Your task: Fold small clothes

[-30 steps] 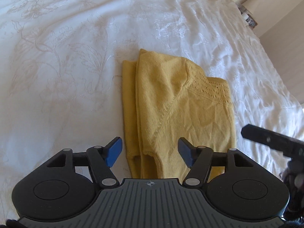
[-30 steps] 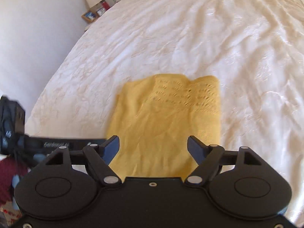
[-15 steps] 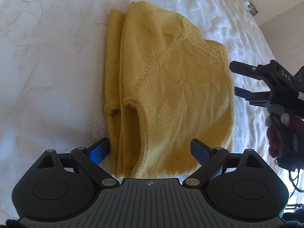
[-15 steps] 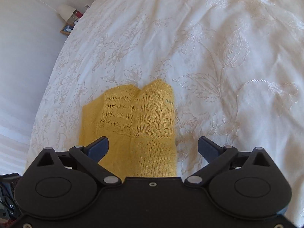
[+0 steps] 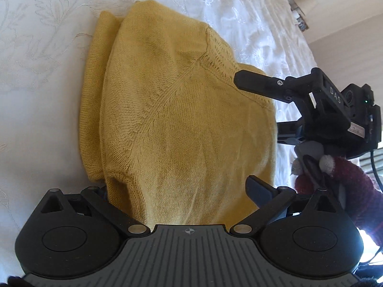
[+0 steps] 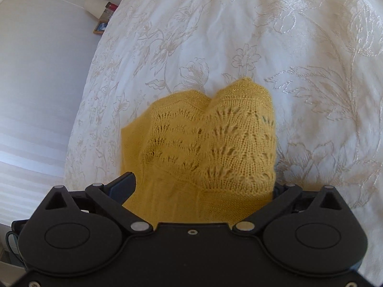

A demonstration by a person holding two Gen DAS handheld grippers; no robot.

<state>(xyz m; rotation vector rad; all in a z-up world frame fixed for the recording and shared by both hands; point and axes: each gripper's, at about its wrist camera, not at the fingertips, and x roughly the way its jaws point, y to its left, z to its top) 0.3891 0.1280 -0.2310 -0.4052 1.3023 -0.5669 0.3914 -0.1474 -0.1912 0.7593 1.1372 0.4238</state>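
A folded yellow knitted top (image 5: 182, 119) lies on the white bed. My left gripper (image 5: 177, 189) is open, its jaws straddling the near hem; the left finger is hidden under the fabric and the right fingertip (image 5: 257, 187) rests on top. My right gripper (image 6: 203, 186) is open around the lace-patterned end of the top (image 6: 215, 141); its right finger is hidden by the knit. In the left wrist view the right gripper (image 5: 258, 105) reaches in from the right, one finger over the top's far right edge.
The white embroidered bedspread (image 6: 263, 35) surrounds the top. A bedside table with a lamp (image 6: 98, 7) stands at the bed's far side by the wall. The person's dark red sleeve (image 5: 344, 191) is at the right in the left wrist view.
Both grippers have moved down and forward onto the top. The fabric now lies between each pair of open jaws, and the right gripper has slid over the lace end.
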